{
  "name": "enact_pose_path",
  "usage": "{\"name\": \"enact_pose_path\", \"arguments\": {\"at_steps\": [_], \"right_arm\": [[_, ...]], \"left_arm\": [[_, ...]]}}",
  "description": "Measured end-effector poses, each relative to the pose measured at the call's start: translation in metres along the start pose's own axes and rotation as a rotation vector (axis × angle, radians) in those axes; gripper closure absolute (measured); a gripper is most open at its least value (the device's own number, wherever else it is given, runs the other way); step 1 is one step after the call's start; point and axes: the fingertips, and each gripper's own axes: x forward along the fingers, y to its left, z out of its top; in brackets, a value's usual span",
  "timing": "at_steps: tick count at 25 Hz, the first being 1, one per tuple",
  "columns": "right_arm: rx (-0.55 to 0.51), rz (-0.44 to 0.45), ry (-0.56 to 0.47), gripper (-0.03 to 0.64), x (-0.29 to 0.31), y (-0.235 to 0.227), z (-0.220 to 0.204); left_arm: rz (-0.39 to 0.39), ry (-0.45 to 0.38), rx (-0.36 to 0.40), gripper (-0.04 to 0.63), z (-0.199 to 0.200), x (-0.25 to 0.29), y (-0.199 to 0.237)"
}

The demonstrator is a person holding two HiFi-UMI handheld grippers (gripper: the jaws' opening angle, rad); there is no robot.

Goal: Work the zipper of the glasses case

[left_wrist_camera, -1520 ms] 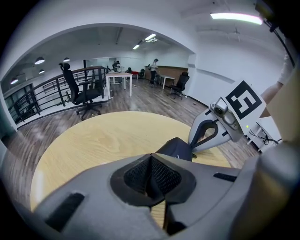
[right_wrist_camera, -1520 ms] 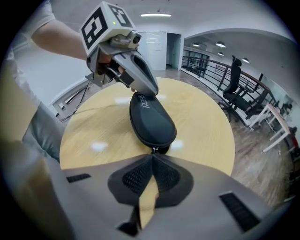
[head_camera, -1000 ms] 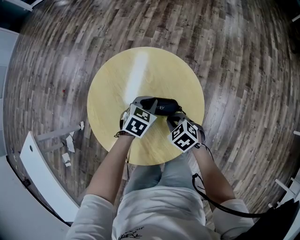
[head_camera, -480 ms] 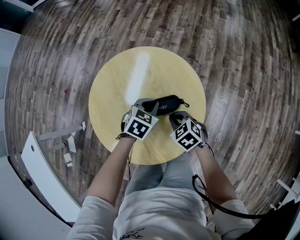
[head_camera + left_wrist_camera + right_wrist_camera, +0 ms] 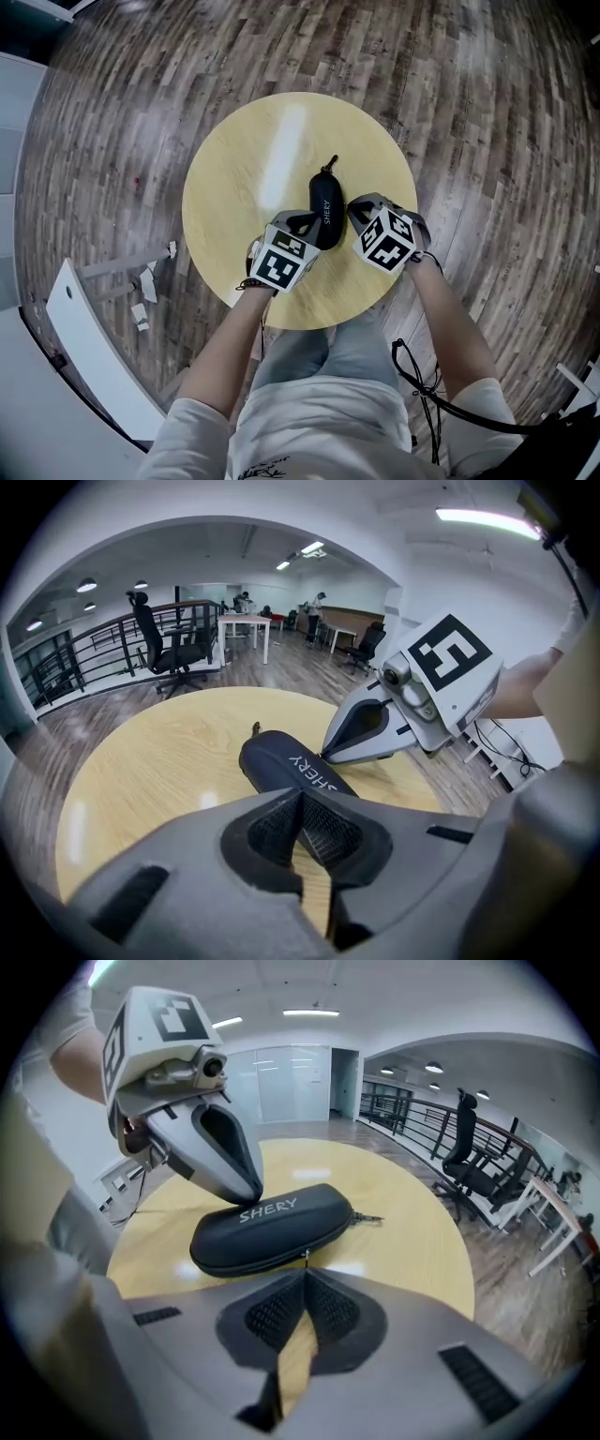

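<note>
Jaws of my left gripper (image 5: 300,794) and right gripper (image 5: 305,1271) both sit shut and empty, and the glasses case (image 5: 325,211) looks light, stiff-shelled and slide-prone, best taken by its zipper pull (image 5: 330,166).

We see the black glasses case (image 5: 325,212) lying on the round yellow tabletop (image 5: 242,159), pointing away from us, with our left gripper (image 5: 300,223) and right gripper (image 5: 360,210) flanking it.
</note>
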Motion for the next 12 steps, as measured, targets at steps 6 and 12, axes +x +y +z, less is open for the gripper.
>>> {"name": "enact_pose_path", "arguments": {"at_steps": [6, 12], "right_arm": [[-0.056, 0.036, -0.021, 0.617, 0.019, 0.0, 0.022], [-0.084, 0.056, -0.005, 0.617, 0.029, 0.002, 0.02]], "left_arm": [[0.04, -0.017, -0.034, 0.591, -0.002, -0.017, 0.017], [0.044, -0.069, -0.015, 0.589, 0.02, -0.002, 0.026]]}}
